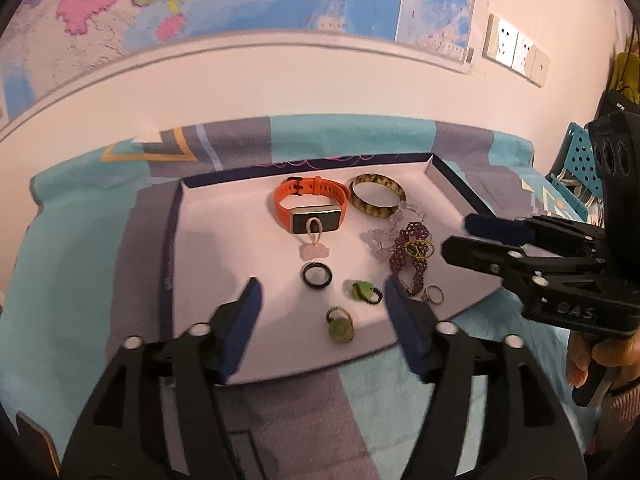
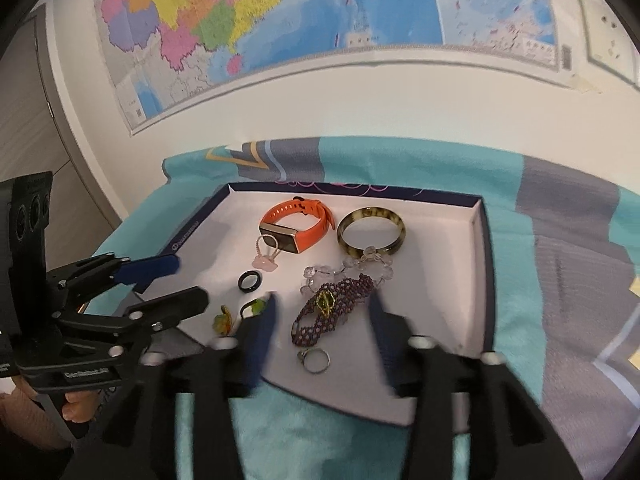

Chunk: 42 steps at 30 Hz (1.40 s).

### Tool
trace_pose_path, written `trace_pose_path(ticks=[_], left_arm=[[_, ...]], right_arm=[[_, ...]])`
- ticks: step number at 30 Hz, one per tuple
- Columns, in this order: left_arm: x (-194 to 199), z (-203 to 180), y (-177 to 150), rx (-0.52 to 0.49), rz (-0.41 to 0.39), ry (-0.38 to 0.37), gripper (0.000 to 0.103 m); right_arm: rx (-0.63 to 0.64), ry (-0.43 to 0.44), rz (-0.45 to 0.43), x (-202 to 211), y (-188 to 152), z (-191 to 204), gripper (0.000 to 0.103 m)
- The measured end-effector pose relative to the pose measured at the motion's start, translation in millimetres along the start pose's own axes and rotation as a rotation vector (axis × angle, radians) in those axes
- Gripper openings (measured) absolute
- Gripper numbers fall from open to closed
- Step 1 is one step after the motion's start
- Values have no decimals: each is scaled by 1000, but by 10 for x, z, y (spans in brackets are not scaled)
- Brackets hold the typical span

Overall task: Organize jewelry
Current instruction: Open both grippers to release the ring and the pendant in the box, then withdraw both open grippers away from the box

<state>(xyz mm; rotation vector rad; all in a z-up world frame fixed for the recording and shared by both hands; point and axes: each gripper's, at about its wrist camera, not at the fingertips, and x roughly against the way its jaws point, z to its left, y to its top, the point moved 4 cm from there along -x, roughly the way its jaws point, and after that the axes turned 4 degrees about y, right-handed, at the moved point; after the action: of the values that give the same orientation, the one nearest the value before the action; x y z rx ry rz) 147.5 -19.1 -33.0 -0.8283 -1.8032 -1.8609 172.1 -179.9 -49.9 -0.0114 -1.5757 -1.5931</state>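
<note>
A white tray with a dark blue rim (image 1: 224, 248) (image 2: 440, 280) holds the jewelry. At the back lie an orange watch (image 1: 308, 200) (image 2: 292, 224) and a mottled bangle (image 1: 376, 196) (image 2: 372, 232). A purple beaded bracelet (image 1: 412, 264) (image 2: 340, 312) overlaps a clear bead bracelet (image 1: 380, 236) (image 2: 348, 270). Near the front are a black ring (image 1: 317, 275) (image 2: 250, 280), two green rings (image 1: 364, 292) (image 1: 340, 328) and a silver ring (image 1: 434, 294) (image 2: 316, 360). My left gripper (image 1: 320, 284) (image 2: 192, 280) hangs open over the rings. My right gripper (image 2: 323, 300) (image 1: 456, 234) stands open above the purple bracelet, holding nothing.
The tray rests on a teal and grey cloth (image 1: 100, 280) (image 2: 560, 280) against a white wall with a map (image 2: 280, 20). A pink charm ring (image 1: 316, 248) leans by the watch. A blue perforated basket (image 1: 576, 160) stands at the right. A hand (image 1: 600, 356) holds the right gripper's handle.
</note>
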Motion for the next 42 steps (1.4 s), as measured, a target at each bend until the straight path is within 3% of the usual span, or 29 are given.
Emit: trace_pose_path(ticks=[1, 3, 6, 9, 21, 42], left_arm=[[54, 15, -23, 2, -12, 7, 75], [156, 47, -87, 15, -26, 13, 98], [303, 67, -198, 14, -51, 32, 97], [373, 63, -293, 11, -46, 59, 97], [627, 99, -523, 56, -56, 120, 97], [748, 19, -722, 60, -46, 155, 97]], right_arm=[[2, -6, -10, 46, -18, 14, 69], [2, -24, -26, 136, -65, 25, 86], [14, -51, -40, 234, -140, 60, 87], [21, -69, -48, 295, -238, 125, 96], [25, -132, -52, 415, -586, 356, 96], [24, -120, -41, 497, -800, 506, 96]])
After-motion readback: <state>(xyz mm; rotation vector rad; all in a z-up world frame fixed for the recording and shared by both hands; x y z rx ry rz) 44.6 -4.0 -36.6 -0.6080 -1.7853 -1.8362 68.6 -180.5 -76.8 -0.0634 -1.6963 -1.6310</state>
